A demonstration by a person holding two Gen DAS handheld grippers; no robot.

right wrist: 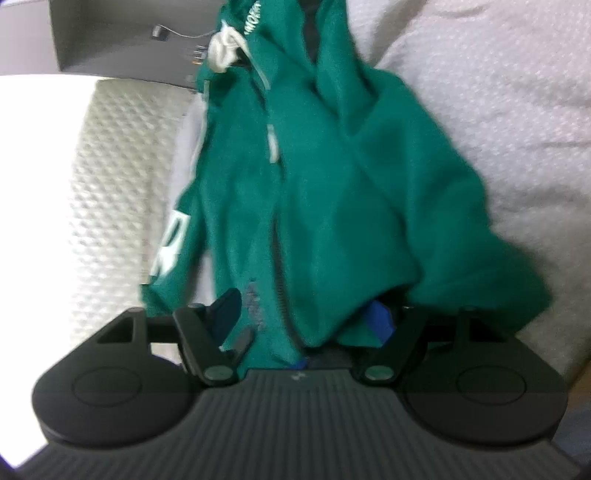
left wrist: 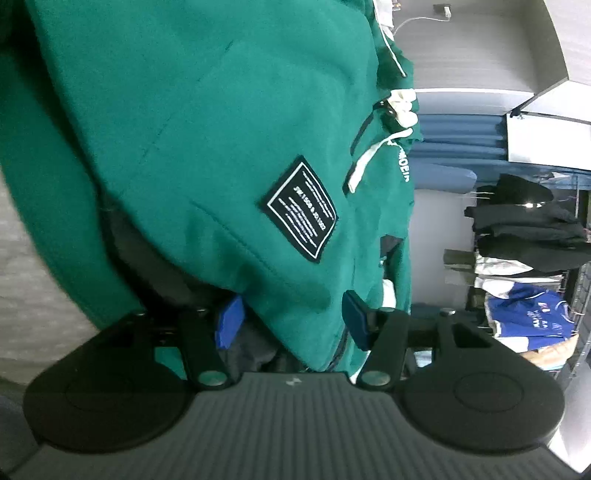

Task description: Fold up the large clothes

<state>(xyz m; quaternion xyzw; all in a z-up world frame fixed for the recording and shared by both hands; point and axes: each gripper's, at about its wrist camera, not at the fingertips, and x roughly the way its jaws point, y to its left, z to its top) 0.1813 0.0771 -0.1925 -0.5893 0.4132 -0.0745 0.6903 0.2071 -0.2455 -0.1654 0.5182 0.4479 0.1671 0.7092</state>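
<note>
Left gripper (left wrist: 291,317) and right gripper (right wrist: 306,314): jaws parted, angled downward.

A pale quilted bedcover (right wrist: 480,92) with a dimpled weave lies underneath; behind it runs a grey wall (left wrist: 480,48) with a small plug and white cable (left wrist: 441,11); a blue ribbed headboard (left wrist: 461,140) stands beside dark garments (left wrist: 528,225) hung on a rack; a blue and white shirt (left wrist: 528,314) hangs nearby.
</note>
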